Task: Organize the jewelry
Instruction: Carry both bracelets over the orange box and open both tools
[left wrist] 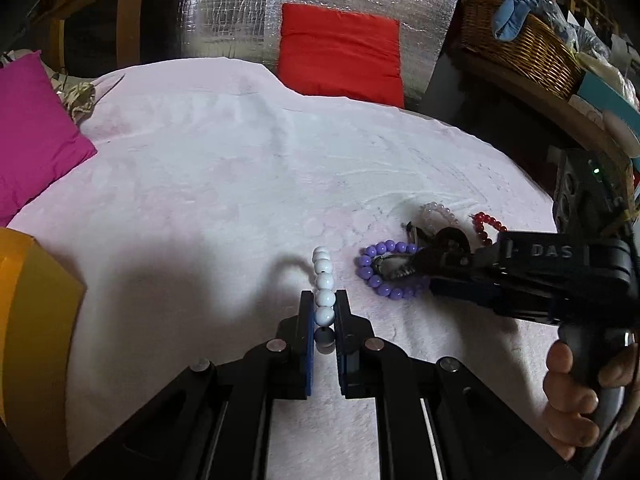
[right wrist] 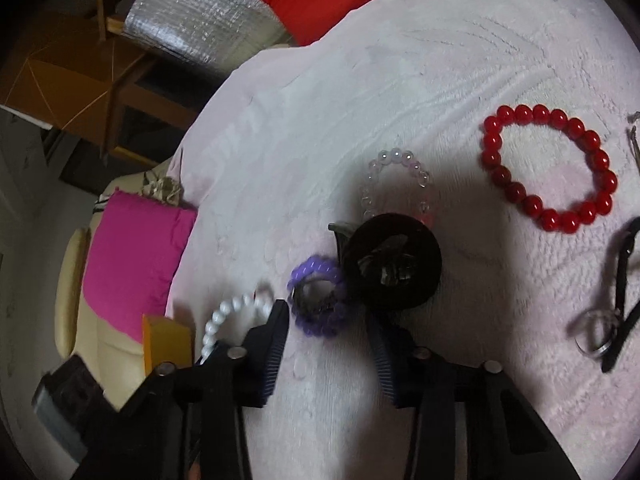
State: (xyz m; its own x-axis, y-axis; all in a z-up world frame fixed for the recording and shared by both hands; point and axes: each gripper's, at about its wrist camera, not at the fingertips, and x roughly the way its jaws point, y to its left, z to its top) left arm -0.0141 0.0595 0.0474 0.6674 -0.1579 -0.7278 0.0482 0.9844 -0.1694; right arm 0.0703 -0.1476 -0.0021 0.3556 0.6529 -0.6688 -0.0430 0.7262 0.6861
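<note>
My left gripper [left wrist: 323,312] is shut on a white bead bracelet [left wrist: 323,280], which stands on edge between the pads above the pale pink cloth [left wrist: 224,184]; it also shows in the right wrist view [right wrist: 236,312]. My right gripper [right wrist: 328,320] is open, its fingers on either side of a purple bead bracelet [right wrist: 316,300], also seen in the left wrist view [left wrist: 376,272]. A black round hair piece [right wrist: 394,260] lies just beyond it. A clear bead bracelet [right wrist: 396,176] and a red bead bracelet [right wrist: 548,164] lie farther out.
A yellow box [left wrist: 32,320] stands at the left. A magenta cushion [left wrist: 36,136] and a red cushion [left wrist: 340,48] sit at the cloth's edges. A wicker basket [left wrist: 524,48] is at the back right. A black strap with a ring [right wrist: 612,312] lies at the right.
</note>
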